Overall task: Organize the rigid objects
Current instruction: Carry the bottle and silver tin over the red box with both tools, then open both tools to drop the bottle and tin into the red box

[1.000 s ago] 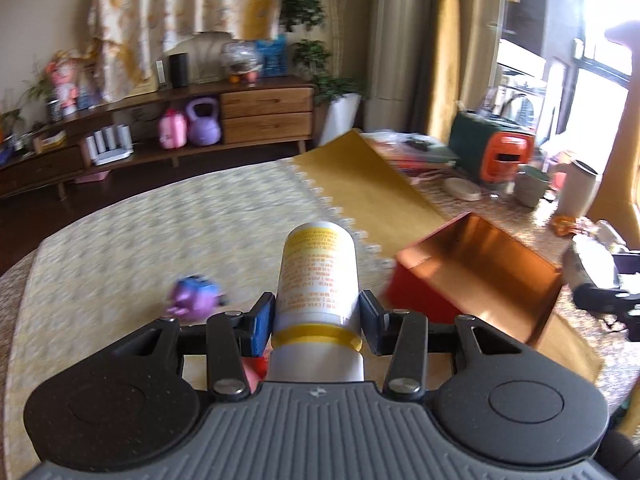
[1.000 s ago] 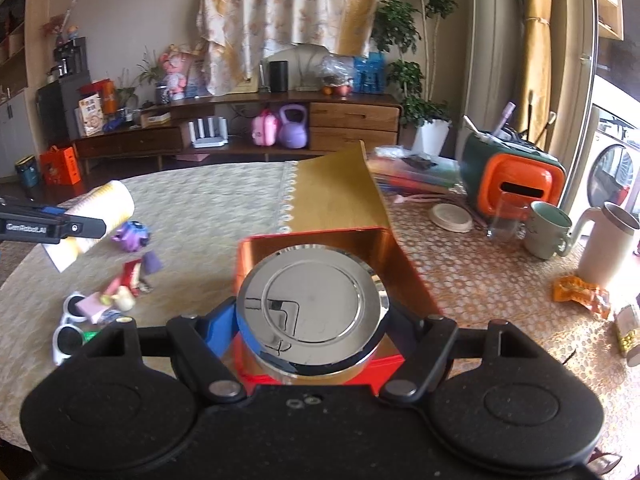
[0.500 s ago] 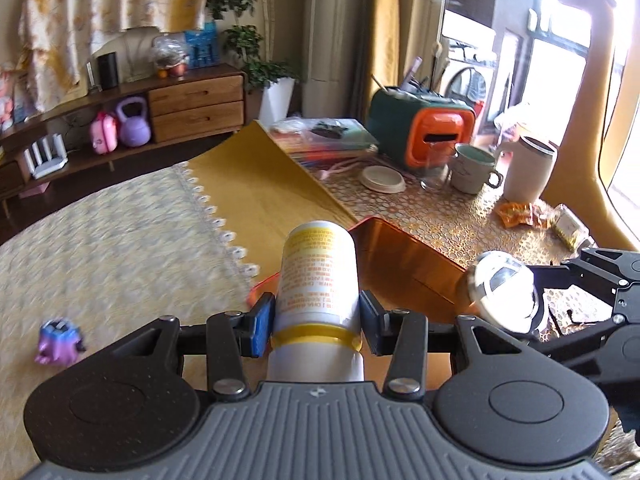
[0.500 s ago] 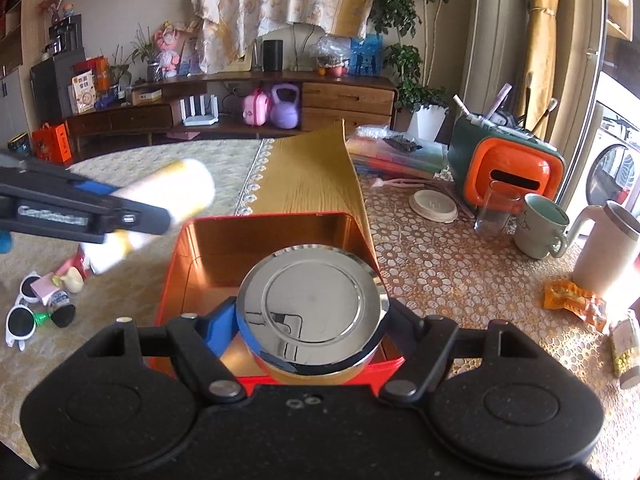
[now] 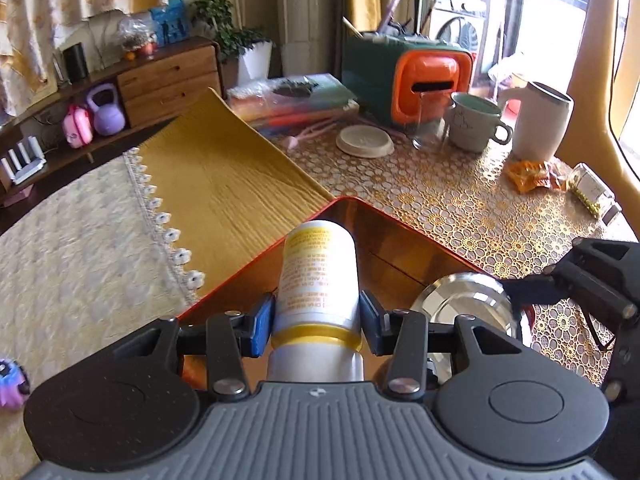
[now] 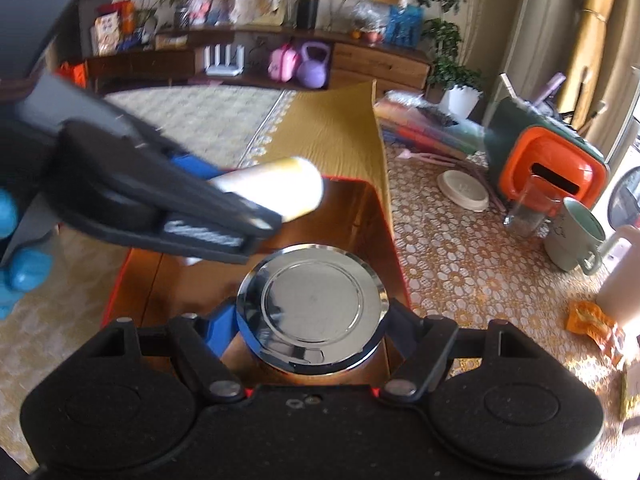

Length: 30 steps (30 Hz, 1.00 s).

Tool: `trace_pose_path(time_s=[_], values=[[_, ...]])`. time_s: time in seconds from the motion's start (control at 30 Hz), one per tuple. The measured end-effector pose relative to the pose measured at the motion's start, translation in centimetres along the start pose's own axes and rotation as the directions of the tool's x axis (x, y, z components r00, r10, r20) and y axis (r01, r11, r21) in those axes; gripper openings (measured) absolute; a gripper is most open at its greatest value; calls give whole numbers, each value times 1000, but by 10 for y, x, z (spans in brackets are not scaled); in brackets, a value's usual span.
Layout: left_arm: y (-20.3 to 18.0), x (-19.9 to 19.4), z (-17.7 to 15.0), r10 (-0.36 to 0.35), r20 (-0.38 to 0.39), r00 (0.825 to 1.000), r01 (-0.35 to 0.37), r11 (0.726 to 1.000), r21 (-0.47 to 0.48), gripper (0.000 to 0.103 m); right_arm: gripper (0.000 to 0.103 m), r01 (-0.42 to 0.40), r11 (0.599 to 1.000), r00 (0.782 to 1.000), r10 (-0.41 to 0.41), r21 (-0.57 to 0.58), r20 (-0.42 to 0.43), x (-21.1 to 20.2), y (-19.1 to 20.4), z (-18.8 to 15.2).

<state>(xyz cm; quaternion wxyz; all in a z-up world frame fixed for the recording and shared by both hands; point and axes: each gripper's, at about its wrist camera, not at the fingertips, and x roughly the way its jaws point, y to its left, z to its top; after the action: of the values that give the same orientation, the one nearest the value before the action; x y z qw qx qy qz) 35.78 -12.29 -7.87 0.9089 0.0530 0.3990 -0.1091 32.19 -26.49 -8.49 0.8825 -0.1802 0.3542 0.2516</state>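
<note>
My left gripper is shut on a white bottle with a yellow label and holds it over the open red box. The bottle also shows in the right wrist view, above the box's left part. My right gripper is shut on a round chrome disc and holds it over the near part of the red box. The disc and the right gripper's fingers show at the right of the left wrist view.
A yellow mat lies behind the box. At the far right of the table stand an orange-and-green case, a glass, a mug, a white jug, a lid and snack wrappers. A purple toy lies at the left.
My left gripper has swung right with the bottle, from beside the box to above it. My right gripper has lowered the disc closer to the box.
</note>
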Motion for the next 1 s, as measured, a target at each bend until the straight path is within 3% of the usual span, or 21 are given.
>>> trace_pose_path(time_s=[0.3,0.5,1.0], values=[[-12,35,12,-14,-72,997,18,998,64,44,75,-19,1000,999,18,-19,-50,22,-1,1],[-12,50,16,-25,-112,993,31,998,50,44,75,-22,1000,997,21,-11,-71,29,-1,-2],[-9,51,19,-23,-104,994,24,1000,10,45,77,3,1000,995,-3,7,-103,38,0,-6]])
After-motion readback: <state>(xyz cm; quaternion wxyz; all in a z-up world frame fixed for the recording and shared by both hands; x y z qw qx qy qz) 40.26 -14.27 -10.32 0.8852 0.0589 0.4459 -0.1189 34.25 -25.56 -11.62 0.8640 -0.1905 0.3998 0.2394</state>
